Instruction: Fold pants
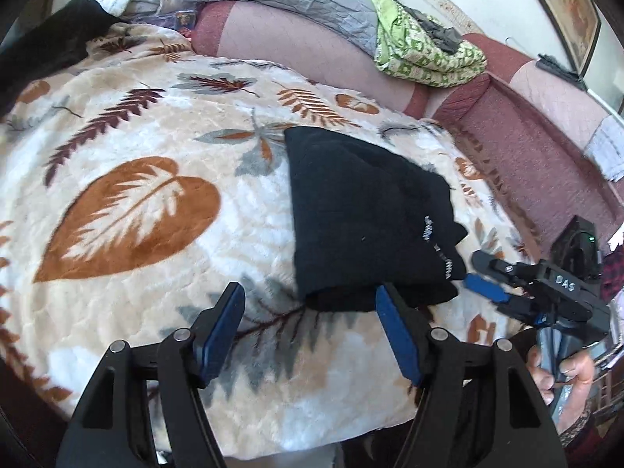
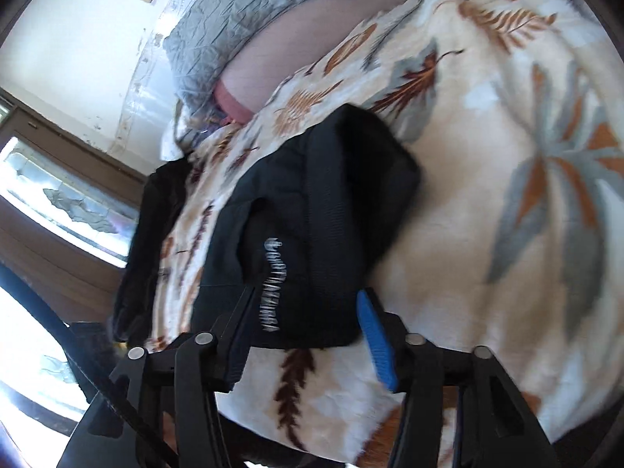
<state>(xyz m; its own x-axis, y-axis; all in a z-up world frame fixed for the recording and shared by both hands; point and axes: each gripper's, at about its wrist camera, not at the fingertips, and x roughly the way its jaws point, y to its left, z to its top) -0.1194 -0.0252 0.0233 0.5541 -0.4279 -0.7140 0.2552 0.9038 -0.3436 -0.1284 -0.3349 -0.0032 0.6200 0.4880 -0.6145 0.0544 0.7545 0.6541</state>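
On the leaf-print blanket (image 1: 156,156) the black pants (image 1: 362,210) lie folded into a compact bundle, apparently near done, with the left gripper (image 1: 312,312) and right gripper (image 2: 308,316) both wide open at its near edge, holding nothing.

Both wrist views look closely down at the pants (image 1: 362,210) on the blanket (image 1: 156,234).

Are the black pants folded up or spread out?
Folded. The black pants lie as a small thick bundle with stacked layers on the leaf blanket.
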